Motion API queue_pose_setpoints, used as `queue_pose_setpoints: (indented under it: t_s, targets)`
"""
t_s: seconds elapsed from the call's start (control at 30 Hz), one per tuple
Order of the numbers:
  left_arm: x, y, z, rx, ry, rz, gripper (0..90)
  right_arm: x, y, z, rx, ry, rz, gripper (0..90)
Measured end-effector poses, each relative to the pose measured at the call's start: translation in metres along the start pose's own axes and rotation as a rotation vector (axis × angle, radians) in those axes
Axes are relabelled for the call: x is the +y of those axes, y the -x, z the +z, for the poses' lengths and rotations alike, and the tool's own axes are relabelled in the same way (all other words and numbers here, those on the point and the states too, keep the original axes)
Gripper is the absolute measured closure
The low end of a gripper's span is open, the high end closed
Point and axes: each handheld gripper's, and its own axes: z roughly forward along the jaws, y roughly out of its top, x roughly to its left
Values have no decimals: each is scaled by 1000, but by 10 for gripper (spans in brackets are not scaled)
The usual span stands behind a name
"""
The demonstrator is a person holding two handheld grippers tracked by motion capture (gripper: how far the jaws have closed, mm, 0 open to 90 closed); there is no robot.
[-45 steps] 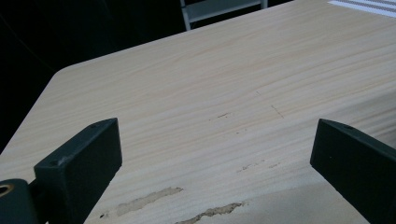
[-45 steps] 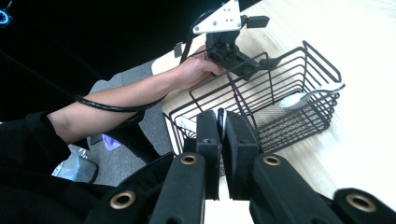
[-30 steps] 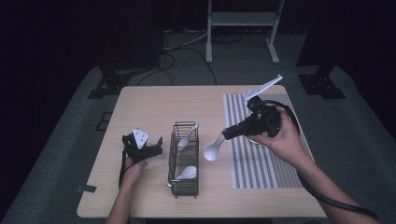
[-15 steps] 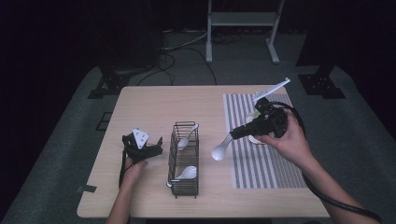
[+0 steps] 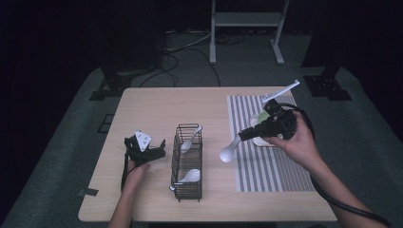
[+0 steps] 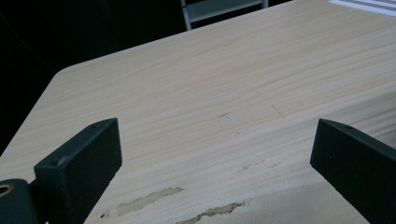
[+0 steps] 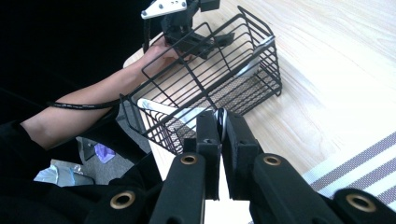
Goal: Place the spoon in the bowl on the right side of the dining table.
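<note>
My right gripper (image 5: pixel 243 136) is shut on the handle of a white spoon (image 5: pixel 227 154), which hangs just above the table between the black wire basket (image 5: pixel 189 161) and the striped mat (image 5: pixel 266 171). In the right gripper view the jaws (image 7: pixel 219 125) pinch the spoon (image 7: pixel 217 204) edge-on, with the basket (image 7: pixel 210 79) beyond. Two more white spoons (image 5: pixel 191 139) (image 5: pixel 190 176) lie in the basket. My left gripper (image 5: pixel 160 148) rests on the table left of the basket, and its jaws (image 6: pixel 215 154) are open with only bare wood between them.
A pale dish (image 5: pixel 260 118) sits on the mat, partly hidden behind my right hand. A white metal stand (image 5: pixel 244 19) is on the floor beyond the table's far edge. A black cable (image 5: pixel 342 204) trails from the right gripper along the forearm.
My right gripper has carried the spoon a little to the right and down, away from the basket and toward the striped mat. The left gripper has stayed put.
</note>
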Motion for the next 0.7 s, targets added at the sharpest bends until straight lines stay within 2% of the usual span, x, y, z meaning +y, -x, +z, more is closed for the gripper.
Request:
queue_pose_setpoints:
  t_s: [0.7]
  targets:
    - [0, 0, 0, 0, 1, -2, 11, -11, 21, -13, -35, 15, 57, 855]
